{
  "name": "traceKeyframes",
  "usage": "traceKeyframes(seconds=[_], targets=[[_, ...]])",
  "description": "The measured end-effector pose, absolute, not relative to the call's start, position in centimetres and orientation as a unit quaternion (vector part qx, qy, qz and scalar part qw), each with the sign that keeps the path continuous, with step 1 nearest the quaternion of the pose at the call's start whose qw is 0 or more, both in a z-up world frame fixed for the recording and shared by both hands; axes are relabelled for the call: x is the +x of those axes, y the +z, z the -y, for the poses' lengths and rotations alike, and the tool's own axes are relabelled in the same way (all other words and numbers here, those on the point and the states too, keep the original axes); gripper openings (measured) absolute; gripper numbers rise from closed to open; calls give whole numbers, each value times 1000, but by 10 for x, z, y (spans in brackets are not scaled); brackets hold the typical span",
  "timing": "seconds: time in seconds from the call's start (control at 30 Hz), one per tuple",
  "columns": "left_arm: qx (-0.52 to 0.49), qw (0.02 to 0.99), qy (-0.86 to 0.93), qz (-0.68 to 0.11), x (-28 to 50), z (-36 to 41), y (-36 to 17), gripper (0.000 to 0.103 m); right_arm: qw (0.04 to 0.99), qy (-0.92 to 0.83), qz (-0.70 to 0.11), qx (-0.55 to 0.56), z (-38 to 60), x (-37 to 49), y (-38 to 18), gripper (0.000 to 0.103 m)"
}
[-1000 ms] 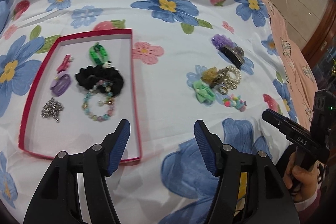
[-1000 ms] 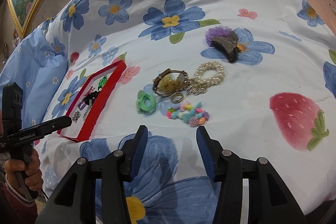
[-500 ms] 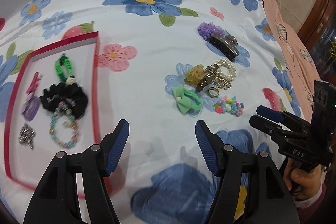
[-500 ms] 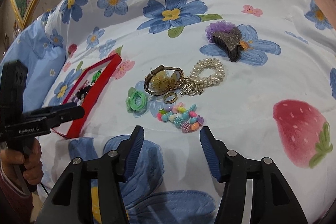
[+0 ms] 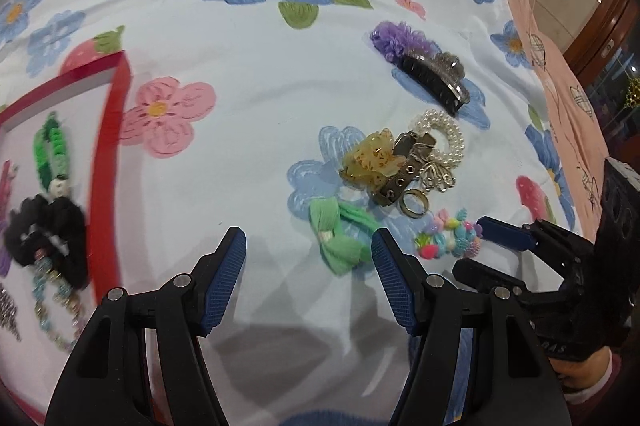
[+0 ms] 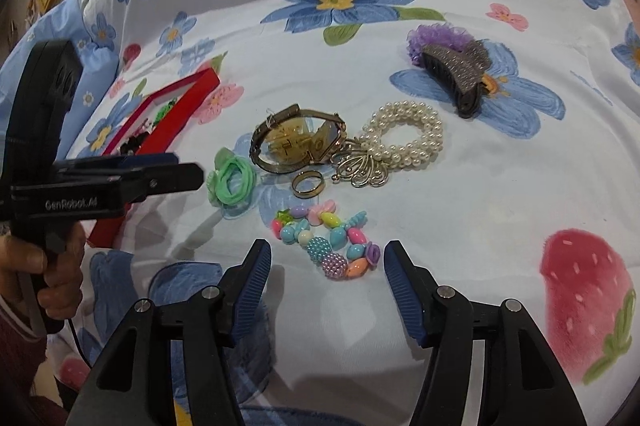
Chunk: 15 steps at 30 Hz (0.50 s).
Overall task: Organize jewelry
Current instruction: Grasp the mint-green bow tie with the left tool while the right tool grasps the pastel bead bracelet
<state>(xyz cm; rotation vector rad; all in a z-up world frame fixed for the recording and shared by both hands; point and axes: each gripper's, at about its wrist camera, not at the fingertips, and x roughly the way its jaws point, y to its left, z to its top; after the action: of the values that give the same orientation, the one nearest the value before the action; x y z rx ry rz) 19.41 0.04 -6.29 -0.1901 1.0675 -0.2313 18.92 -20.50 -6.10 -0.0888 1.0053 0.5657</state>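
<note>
Over the flower-printed bedsheet [image 6: 480, 186], the right gripper [image 6: 326, 280] hangs with jaws opening, empty, the pastel plastic-bead bracelet [image 6: 326, 240] lying just ahead of its tips. The left gripper [image 5: 308, 258] is spread and empty too, the mint-green fabric bow [image 5: 340, 238] near its right finger. Risk: the two grippers sit close together, so they could bump, and a low pinch might snag the loose sheet or nudge the gold ring [image 6: 307, 183] beside the beads. Only the left view shows inside the red-rimmed tray [image 5: 106, 162], with a black scrunchie [image 5: 48, 230] already stored; the right view shows only its corner.
</note>
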Motion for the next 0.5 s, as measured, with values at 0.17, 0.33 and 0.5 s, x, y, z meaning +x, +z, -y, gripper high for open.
traceKeyframes(seconds=[0.17, 0.33, 0.5], targets=[[-59, 850, -115, -510, 200, 11, -74, 40, 838, 266, -475, -47, 202, 193, -66, 60], [-58, 848, -134, -510, 196, 9, -74, 13, 845, 249, -468, -69, 197, 194, -69, 41], [-74, 849, -138, -505, 186, 2, -69, 12, 848, 240, -467, -72, 199, 194, -68, 15]])
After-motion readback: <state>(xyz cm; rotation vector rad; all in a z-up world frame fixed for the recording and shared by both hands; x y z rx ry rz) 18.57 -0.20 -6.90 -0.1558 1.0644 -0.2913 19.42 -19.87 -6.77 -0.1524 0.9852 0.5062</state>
